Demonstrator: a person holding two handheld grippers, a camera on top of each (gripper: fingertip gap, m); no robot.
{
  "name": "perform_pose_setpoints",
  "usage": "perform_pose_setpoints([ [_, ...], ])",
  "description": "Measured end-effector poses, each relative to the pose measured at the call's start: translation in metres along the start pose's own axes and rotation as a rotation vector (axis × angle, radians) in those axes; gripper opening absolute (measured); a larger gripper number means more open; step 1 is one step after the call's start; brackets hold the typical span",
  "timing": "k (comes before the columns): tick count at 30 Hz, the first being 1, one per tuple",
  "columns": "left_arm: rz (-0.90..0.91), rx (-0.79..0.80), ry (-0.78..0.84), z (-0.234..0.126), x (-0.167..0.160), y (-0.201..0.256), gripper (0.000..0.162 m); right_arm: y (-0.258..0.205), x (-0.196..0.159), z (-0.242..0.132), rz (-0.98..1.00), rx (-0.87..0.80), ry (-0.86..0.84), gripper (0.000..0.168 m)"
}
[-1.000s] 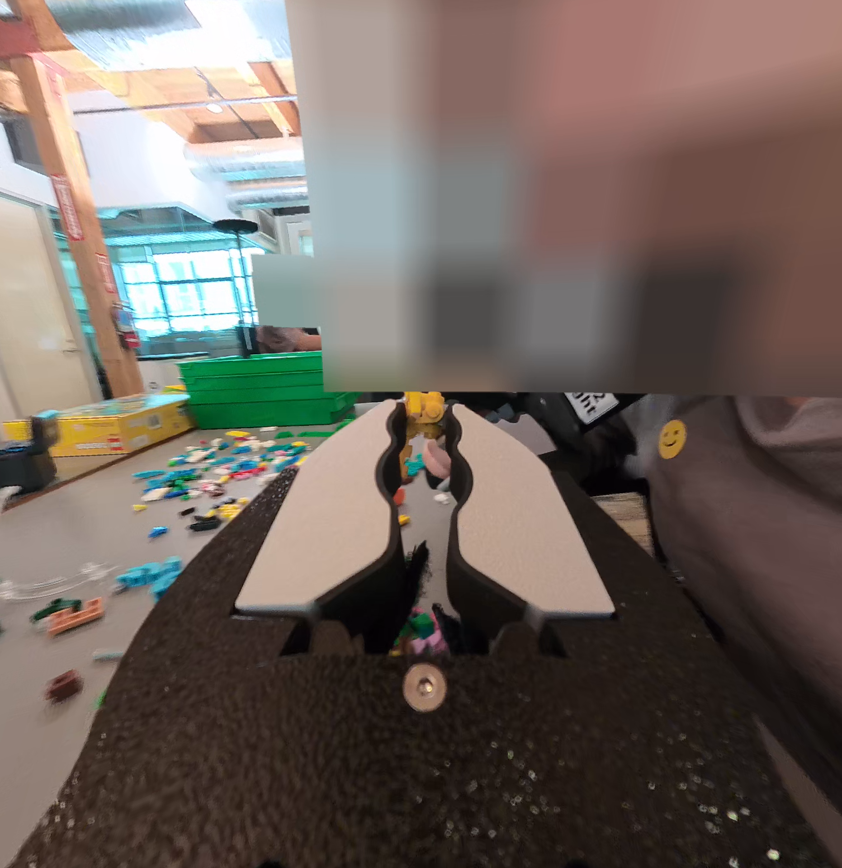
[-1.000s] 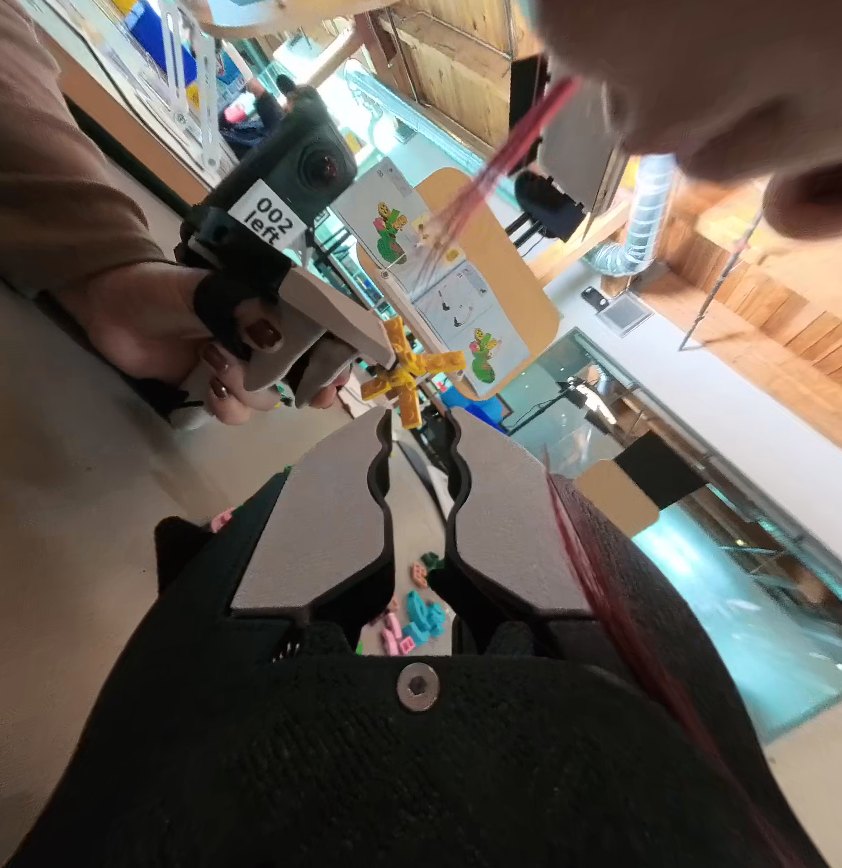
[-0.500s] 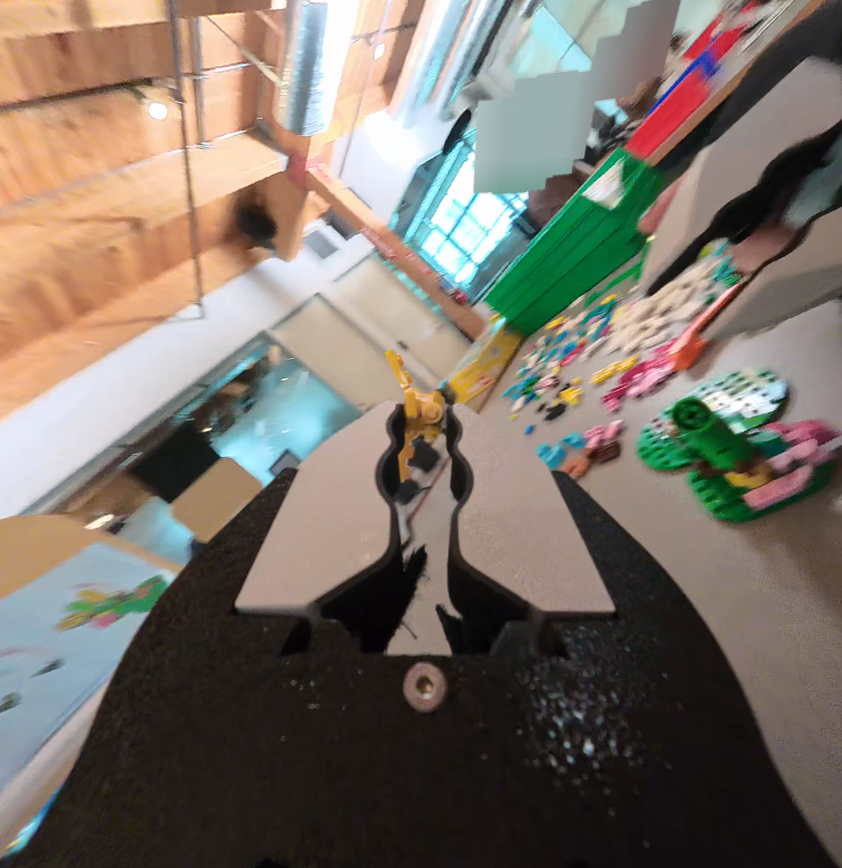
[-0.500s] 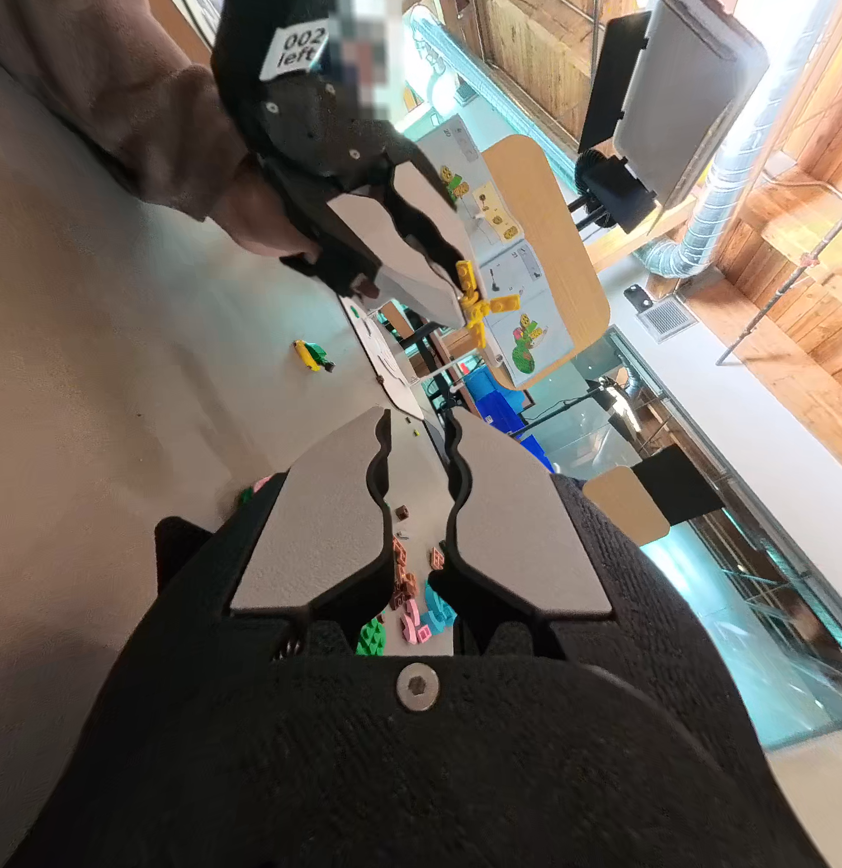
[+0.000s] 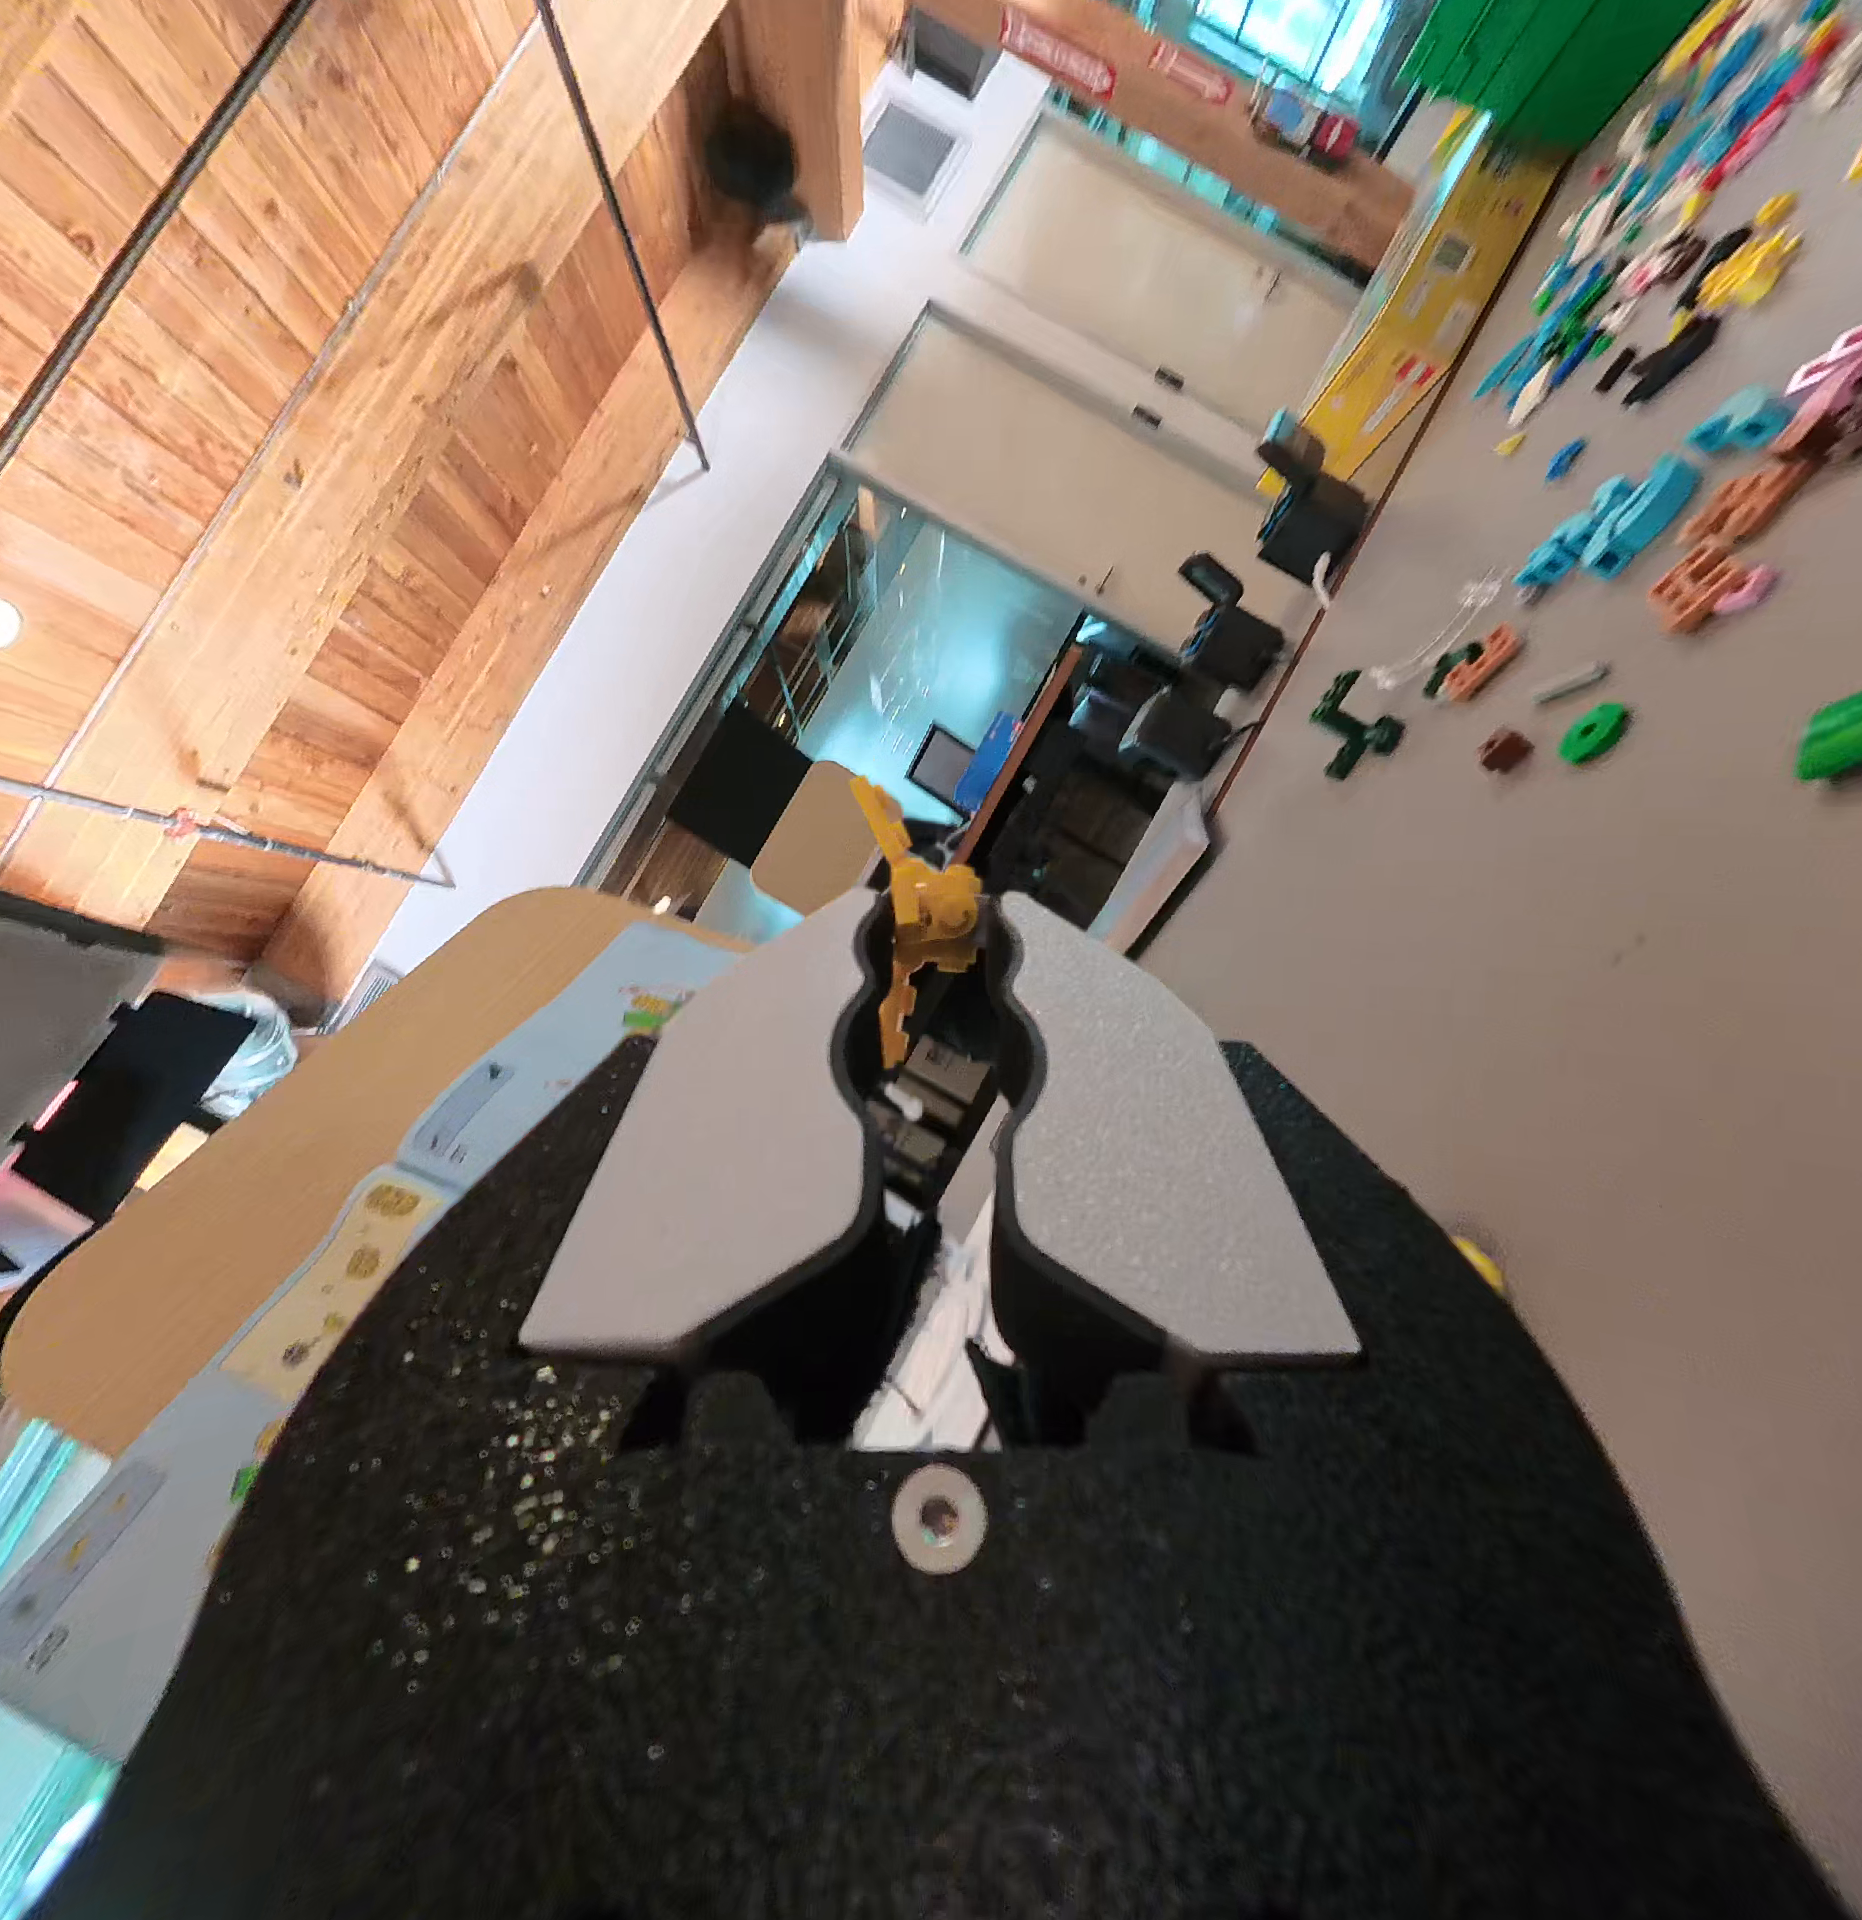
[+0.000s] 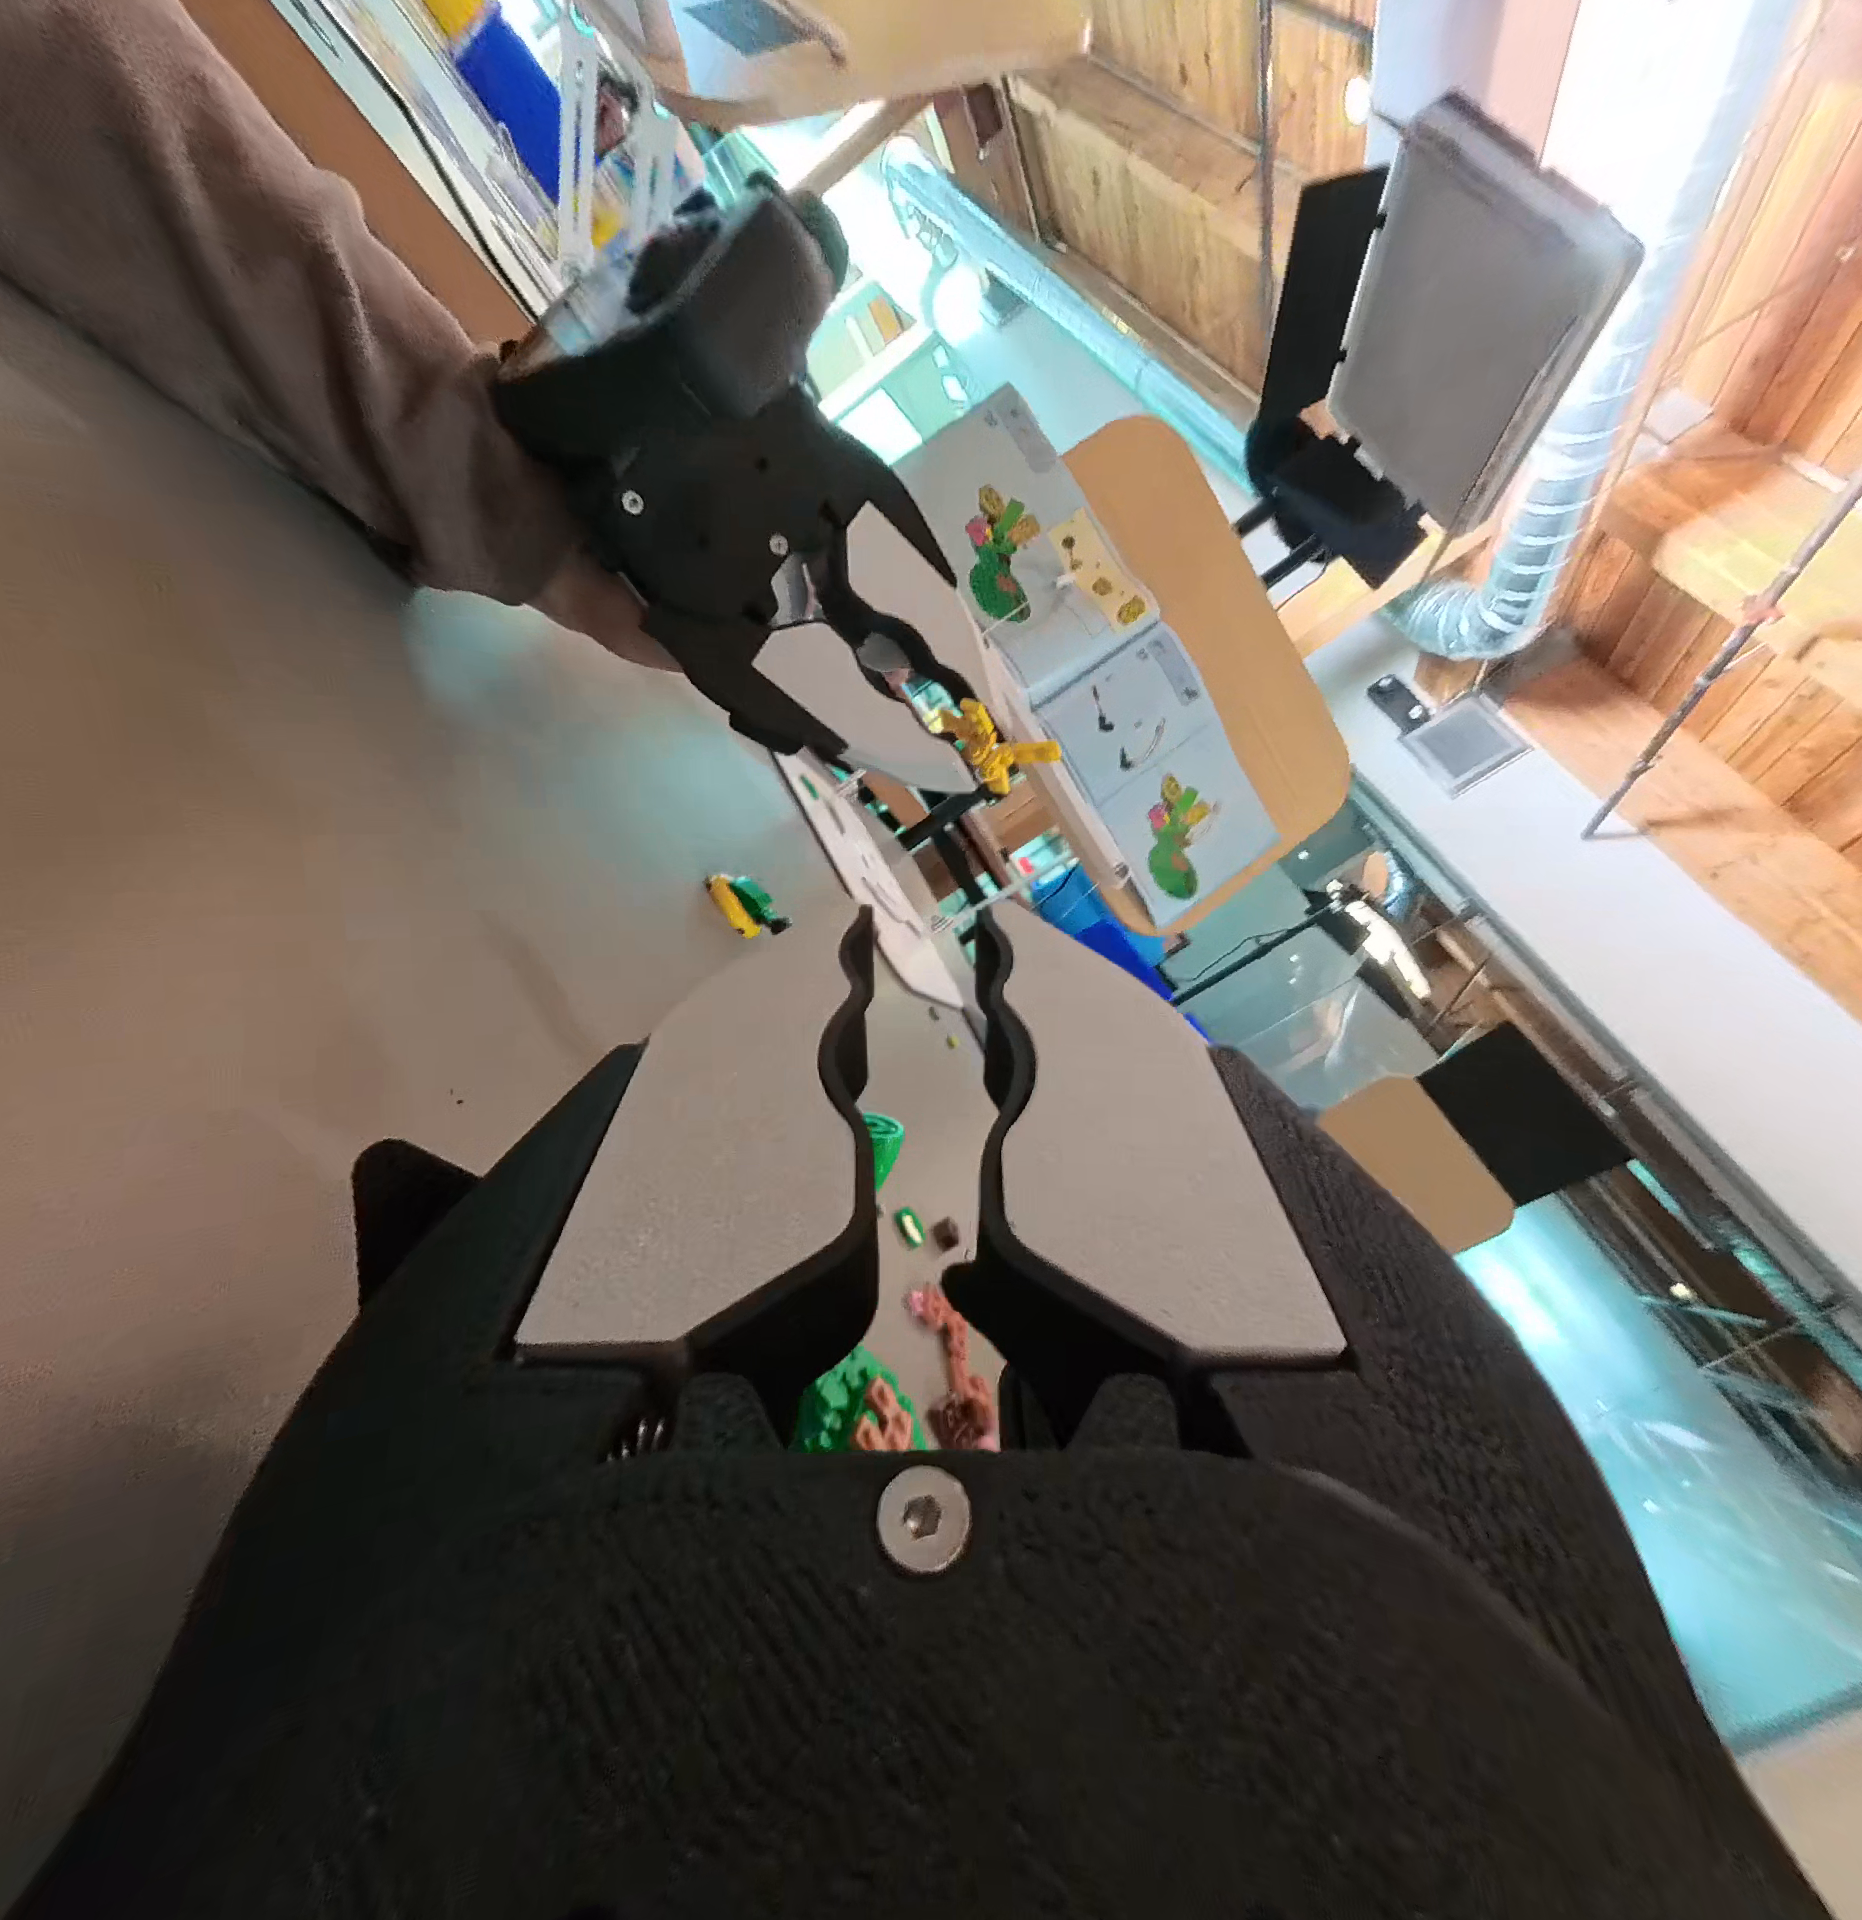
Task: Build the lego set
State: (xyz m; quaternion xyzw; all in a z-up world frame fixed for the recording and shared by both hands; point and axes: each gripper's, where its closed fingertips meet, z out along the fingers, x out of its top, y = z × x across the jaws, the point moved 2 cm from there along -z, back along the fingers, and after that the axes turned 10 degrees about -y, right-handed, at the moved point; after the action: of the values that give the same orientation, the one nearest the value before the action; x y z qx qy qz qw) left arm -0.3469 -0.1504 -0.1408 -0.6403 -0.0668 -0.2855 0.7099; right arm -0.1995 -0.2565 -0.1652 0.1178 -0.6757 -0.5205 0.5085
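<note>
Left gripper swung away, yellow piece clamped.

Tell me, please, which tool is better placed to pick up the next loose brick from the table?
The right tool, probably. It is open and empty, with loose bricks on the table just beneath it. The left tool is shut on the yellow piece and held up off the table.

My own left claw's grey fingertips are covering part of the small yellow lego assembly. The scattered coloured bricks are smearing into blur, and the bright green curved piece is running off the frame edge.
</note>
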Motion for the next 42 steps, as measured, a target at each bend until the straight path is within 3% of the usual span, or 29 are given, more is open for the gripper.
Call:
perform_pose_setpoints([
  [3, 0.002, 0.008, -0.078, -0.009, -0.013, 0.001, 0.017, -0.003, 0.006, 0.0, -0.069, -0.048, 0.021, 0.013],
  [10, 0.207, 0.044, -0.237, -0.044, -0.032, 0.004, 0.017, 0.0, -0.003, 0.004, -0.156, -0.123, -0.038, 0.011],
  [20, 0.177, 0.149, -0.375, -0.087, -0.029, -0.007, 0.017, 0.002, -0.008, 0.003, -0.173, -0.156, -0.078, 0.009],
  [22, 0.197, 0.146, -0.365, -0.092, -0.02, 0.0, 0.016, 0.003, -0.008, 0.003, -0.171, -0.161, -0.076, 0.008],
  [28, 0.487, 0.011, -0.292, -0.086, -0.004, 0.041, 0.016, 0.013, -0.014, 0.002, -0.147, -0.203, -0.101, 0.008],
  [30, 0.527, 0.039, -0.25, -0.087, 0.004, 0.04, 0.017, 0.013, -0.013, 0.002, -0.152, -0.204, -0.1, 0.008],
  [37, 0.348, 0.081, -0.215, -0.085, 0.015, 0.027, 0.017, -0.002, 0.0, 0.002, -0.231, -0.179, -0.054, 0.009],
  [42, -0.128, 0.034, -0.052, -0.079, 0.058, 0.021, 0.017, 0.0, 0.014, 0.002, -0.137, -0.182, 0.001, 0.013],
])
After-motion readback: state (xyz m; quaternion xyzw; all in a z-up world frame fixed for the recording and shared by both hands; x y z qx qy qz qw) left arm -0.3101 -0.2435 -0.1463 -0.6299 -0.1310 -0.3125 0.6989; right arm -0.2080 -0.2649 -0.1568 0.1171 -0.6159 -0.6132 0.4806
